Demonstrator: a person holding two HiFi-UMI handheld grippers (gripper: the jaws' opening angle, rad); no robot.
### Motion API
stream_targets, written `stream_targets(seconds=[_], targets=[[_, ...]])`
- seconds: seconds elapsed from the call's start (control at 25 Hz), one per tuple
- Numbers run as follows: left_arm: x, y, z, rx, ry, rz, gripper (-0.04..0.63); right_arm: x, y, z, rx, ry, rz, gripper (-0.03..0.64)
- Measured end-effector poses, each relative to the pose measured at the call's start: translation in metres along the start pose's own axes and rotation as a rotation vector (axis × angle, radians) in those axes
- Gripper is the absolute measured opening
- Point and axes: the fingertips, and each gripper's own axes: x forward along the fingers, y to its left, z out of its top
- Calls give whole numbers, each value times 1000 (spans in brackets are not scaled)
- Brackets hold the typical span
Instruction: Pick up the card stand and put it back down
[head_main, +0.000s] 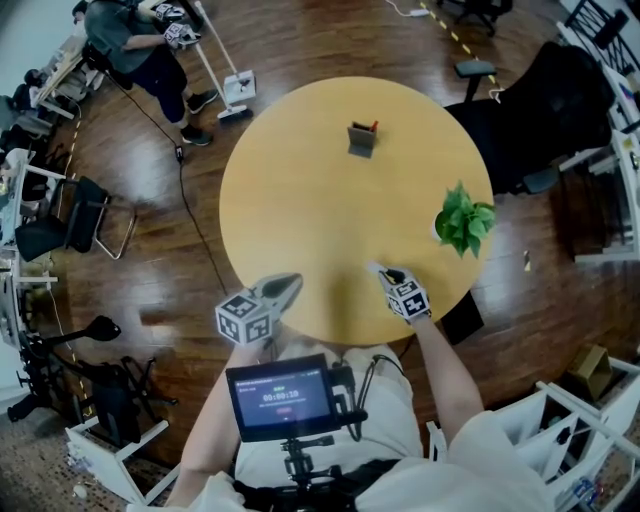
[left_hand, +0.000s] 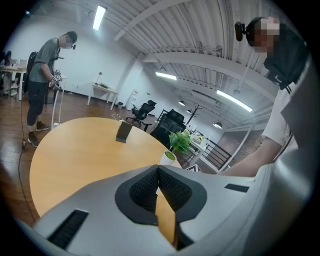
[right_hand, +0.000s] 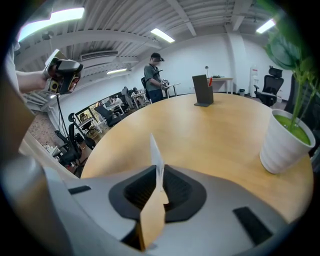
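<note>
1. The round light-wood tabletop (head_main: 300, 180) is looked down on steeply by the head camera, from its near edge.
2. From the left hand-held gripper (left_hand: 158, 168), it is viewed low and across, towards the dark upright card stand (left_hand: 123, 132) and the green leafy plant in a white pot (left_hand: 176, 144).
3. From the right hand-held gripper (right_hand: 158, 168), the same stand is seen far off and the plant close by.

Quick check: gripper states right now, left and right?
Left gripper: closed, nothing between the jaws.
Right gripper: closed on a thin white strip; what the strip is cannot be told.
</note>
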Motion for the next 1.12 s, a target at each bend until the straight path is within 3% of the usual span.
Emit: stream_targets(seconds=[0.6,1.12], targets=[[-9,-1,6,21,-10,-26,0,-26,16,19,-30,-43,-22,28],[-10,-16,19,70,-50,-81,0,-100,28,70,-5,-141,-24,28]])
